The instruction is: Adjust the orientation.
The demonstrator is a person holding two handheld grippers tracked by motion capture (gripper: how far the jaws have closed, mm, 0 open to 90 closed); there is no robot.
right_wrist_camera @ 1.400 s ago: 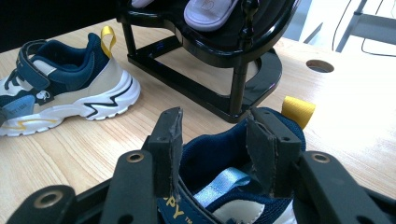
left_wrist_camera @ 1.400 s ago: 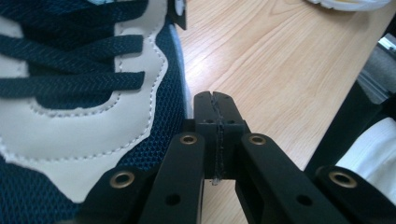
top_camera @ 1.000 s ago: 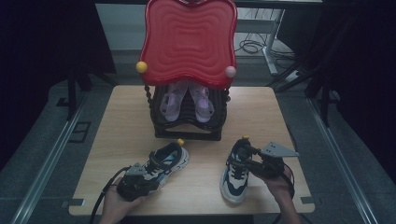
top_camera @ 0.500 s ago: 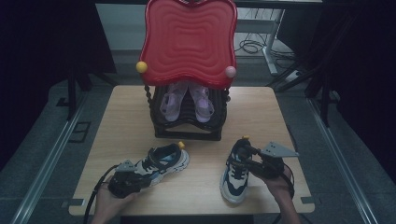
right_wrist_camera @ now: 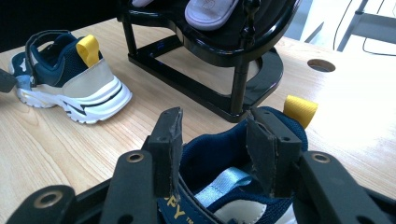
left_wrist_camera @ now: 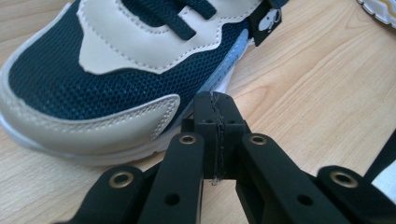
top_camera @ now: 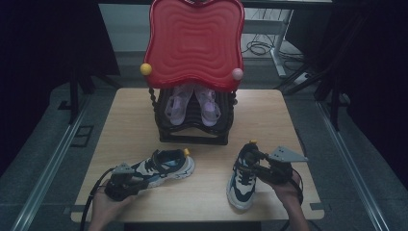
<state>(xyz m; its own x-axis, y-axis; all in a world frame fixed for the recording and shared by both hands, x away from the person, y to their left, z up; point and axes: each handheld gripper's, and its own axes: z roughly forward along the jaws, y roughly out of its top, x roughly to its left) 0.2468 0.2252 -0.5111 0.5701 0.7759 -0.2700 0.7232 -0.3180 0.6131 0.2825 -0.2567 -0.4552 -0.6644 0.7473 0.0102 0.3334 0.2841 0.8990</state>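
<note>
My left claw (left_wrist_camera: 217, 135) is pressed together, empty, beside the left sneaker's (top_camera: 163, 166) toe. My right claw (right_wrist_camera: 219, 154) is spread apart over the right sneaker's (top_camera: 244, 175) collar. Both sneakers lie on the table (top_camera: 130, 120), seemingly awaiting the rack (top_camera: 192, 127).

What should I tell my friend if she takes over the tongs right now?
Left tongs: shut, empty, beside the left sneaker's toe.
Right tongs: open, straddling the right sneaker's heel opening, not clamped.
Both sneakers lie on the table, in front of the black rack.
A purple pair already sits on the rack.
Probably left: grip each sneaker and put it on the rack.
</note>
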